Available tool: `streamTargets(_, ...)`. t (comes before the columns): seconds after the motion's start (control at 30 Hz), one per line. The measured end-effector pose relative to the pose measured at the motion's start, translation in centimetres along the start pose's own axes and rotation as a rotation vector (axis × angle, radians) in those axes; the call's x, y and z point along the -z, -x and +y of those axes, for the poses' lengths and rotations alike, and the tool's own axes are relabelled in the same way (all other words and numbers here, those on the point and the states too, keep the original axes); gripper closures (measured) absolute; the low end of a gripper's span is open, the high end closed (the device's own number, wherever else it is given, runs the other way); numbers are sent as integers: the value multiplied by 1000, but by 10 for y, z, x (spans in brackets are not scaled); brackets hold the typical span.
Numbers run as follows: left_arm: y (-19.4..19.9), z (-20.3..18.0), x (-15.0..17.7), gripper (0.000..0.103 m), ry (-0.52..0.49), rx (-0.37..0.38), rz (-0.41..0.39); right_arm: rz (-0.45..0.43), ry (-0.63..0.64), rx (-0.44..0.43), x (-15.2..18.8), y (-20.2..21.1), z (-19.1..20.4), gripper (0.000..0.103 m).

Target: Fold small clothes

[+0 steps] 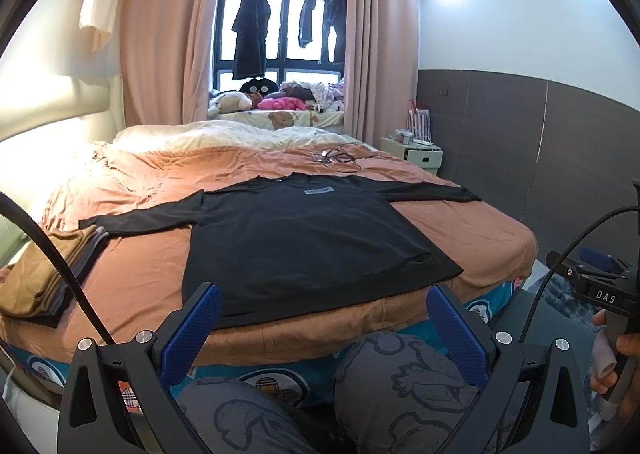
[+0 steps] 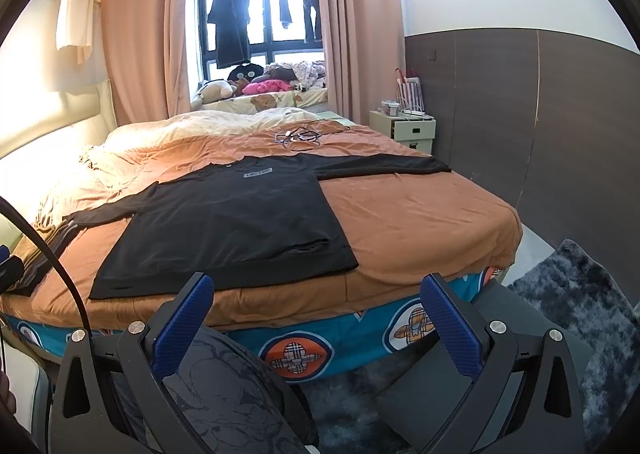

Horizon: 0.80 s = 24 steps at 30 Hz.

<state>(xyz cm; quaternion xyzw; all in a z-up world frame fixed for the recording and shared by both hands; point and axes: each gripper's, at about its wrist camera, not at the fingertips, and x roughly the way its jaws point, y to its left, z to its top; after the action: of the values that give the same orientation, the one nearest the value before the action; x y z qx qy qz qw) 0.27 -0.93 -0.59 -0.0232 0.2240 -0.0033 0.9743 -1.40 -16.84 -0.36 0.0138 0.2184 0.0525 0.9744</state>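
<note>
The left gripper (image 1: 324,318) hangs short of the foot of the bed with its blue-padded fingers (image 1: 200,328) spread wide and nothing between them; the right gripper (image 2: 320,312) is held the same way, jaws apart and empty, just off the bed's near edge. In the left wrist view the right tool shows again at the far right, gripped by the person's hand (image 1: 616,358). Below both tools are the person's knees (image 1: 396,382) in dark grey printed trousers. Just beyond the fingertips lies the black long-sleeved shirt (image 1: 296,238), spread flat on the orange bedspread (image 2: 400,222) with its hem toward the foot of the bed, both sleeves stretched out to the sides and a small pale label near the collar. To its left, touching the end of the left sleeve, sits a stack of folded clothes (image 1: 44,278), brown on top with grey layers under it. Farther up the bed a tangle of cables (image 2: 300,136) rests on the cover, and behind that a cream duvet (image 1: 224,136) is bunched. A white bedside cabinet (image 2: 408,130) stands to the right of the bed, a shaggy grey rug (image 2: 576,294) covers the floor there, and stuffed toys (image 1: 256,98) crowd the window ledge under dark clothes hanging on a rail.
</note>
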Motion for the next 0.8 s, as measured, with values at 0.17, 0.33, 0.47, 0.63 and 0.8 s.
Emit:
streamTargets(0.17, 0, 2, 1, 0, 11, 1, -5, -5, -2, -3, 0, -1, -1, 0)
streamTargets(0.33, 0, 5, 3, 0, 24, -1, -9, -6, 9, 0, 3, -3, -2, 0)
streamTargets(0.47, 0, 8, 6, 0, 26, -6, -5, -10, 6, -5, 4, -3, -2, 0)
streamTargets(0.63, 2, 12, 7, 0, 24, -14, -6, -1, 4, -12, 6, -7, -1, 0)
streamTargets(0.8, 3, 17, 8, 0, 43, -15, -7, -5, 10, -15, 4, -8, 1, 0)
